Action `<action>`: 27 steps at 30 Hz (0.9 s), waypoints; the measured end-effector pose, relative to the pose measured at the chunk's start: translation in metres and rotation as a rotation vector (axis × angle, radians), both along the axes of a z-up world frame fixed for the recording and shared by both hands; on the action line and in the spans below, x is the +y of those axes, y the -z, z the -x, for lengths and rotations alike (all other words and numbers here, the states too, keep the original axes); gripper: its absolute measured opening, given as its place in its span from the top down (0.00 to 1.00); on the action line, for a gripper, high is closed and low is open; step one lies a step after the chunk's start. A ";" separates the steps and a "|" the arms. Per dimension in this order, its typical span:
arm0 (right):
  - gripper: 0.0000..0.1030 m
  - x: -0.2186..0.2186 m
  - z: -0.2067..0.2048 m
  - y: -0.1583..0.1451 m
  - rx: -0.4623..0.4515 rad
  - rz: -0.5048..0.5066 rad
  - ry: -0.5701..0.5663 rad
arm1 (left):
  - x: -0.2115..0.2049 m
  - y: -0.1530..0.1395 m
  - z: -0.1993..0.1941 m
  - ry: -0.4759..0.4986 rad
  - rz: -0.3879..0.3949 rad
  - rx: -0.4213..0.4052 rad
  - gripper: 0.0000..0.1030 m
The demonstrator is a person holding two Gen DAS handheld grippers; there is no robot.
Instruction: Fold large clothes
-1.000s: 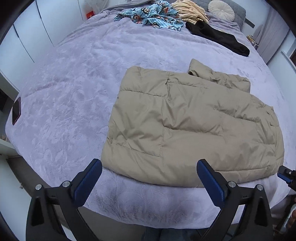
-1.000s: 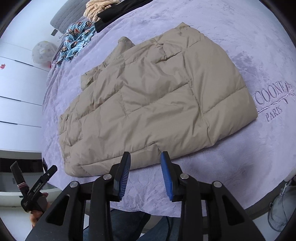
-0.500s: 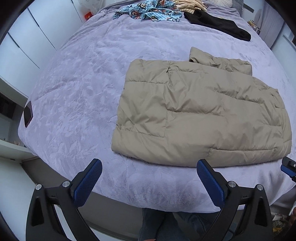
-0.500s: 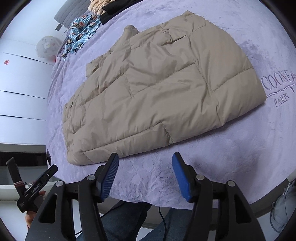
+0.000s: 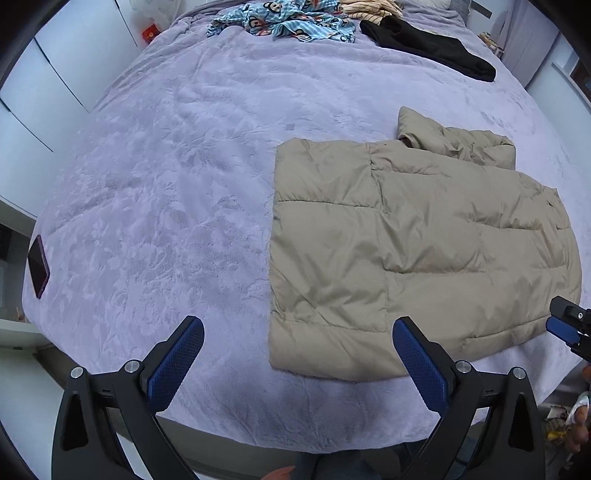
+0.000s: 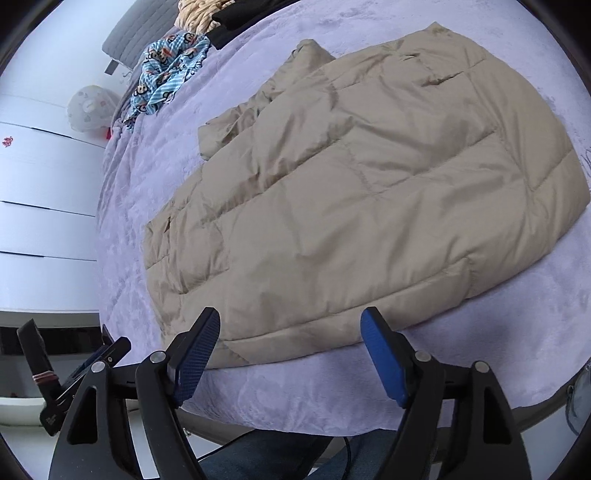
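A beige quilted puffer jacket lies folded flat on the lilac bed cover, near the bed's front edge; it also shows in the right wrist view. A sleeve sticks out at its far side. My left gripper is open and empty, above the front edge by the jacket's near left corner. My right gripper is open and empty, just in front of the jacket's near hem. Its tip shows at the right edge of the left wrist view.
A blue monkey-print garment, a black garment and a striped cream one lie at the far end of the bed. A dark phone lies at the bed's left edge. White wardrobe doors stand beside the bed.
My right gripper has opened from nearly shut to wide and moved closer to the jacket's hem. My left gripper stayed open and shifted left, so the jacket sits further right in its view.
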State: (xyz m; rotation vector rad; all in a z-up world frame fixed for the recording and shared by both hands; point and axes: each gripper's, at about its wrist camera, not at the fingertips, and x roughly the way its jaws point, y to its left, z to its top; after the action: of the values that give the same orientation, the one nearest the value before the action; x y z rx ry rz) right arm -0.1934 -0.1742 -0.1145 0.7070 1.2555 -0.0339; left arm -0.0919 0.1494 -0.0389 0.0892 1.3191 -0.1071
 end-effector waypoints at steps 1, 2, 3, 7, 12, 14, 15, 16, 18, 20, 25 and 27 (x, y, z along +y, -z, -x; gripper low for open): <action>0.21 0.007 -0.005 0.001 0.006 -0.001 -0.006 | 0.004 0.004 -0.005 0.005 0.008 0.008 0.01; 0.20 0.015 -0.010 0.002 0.015 0.005 -0.016 | 0.007 0.009 -0.009 0.008 0.017 0.021 0.01; 0.12 0.022 -0.014 0.003 0.021 0.009 -0.023 | 0.012 0.015 -0.014 0.009 0.031 0.038 0.01; 0.00 0.042 -0.024 0.003 0.021 0.014 -0.026 | 0.026 0.038 -0.027 0.016 0.116 0.104 0.01; 0.00 0.060 -0.035 0.009 0.093 0.034 -0.049 | 0.039 0.055 -0.042 0.013 0.200 0.148 0.01; 0.00 0.061 -0.036 0.013 0.126 0.032 -0.035 | 0.038 0.060 -0.048 0.019 0.195 0.160 0.01; 0.00 0.061 -0.035 0.015 0.135 0.023 -0.027 | 0.038 0.062 -0.052 0.022 0.189 0.161 0.01; 0.00 0.061 -0.035 0.018 0.145 0.006 -0.020 | 0.037 0.064 -0.054 0.022 0.186 0.163 0.01; 0.00 0.060 -0.036 0.021 0.158 -0.005 -0.026 | 0.036 0.069 -0.060 0.016 0.195 0.177 0.01; 0.00 0.058 -0.039 0.023 0.171 0.010 -0.047 | 0.034 0.073 -0.064 0.001 0.210 0.184 0.01; 0.00 0.046 -0.049 0.020 0.180 0.014 -0.088 | 0.024 0.073 -0.062 -0.020 0.237 0.178 0.01; 0.00 0.040 -0.053 0.017 0.173 0.017 -0.097 | 0.021 0.075 -0.064 -0.008 0.258 0.179 0.01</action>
State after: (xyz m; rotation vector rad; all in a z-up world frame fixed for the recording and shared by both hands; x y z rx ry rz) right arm -0.1405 -0.1342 -0.1315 0.6382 1.4521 -0.0262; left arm -0.0276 0.1706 -0.1135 -0.1479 1.4731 -0.2828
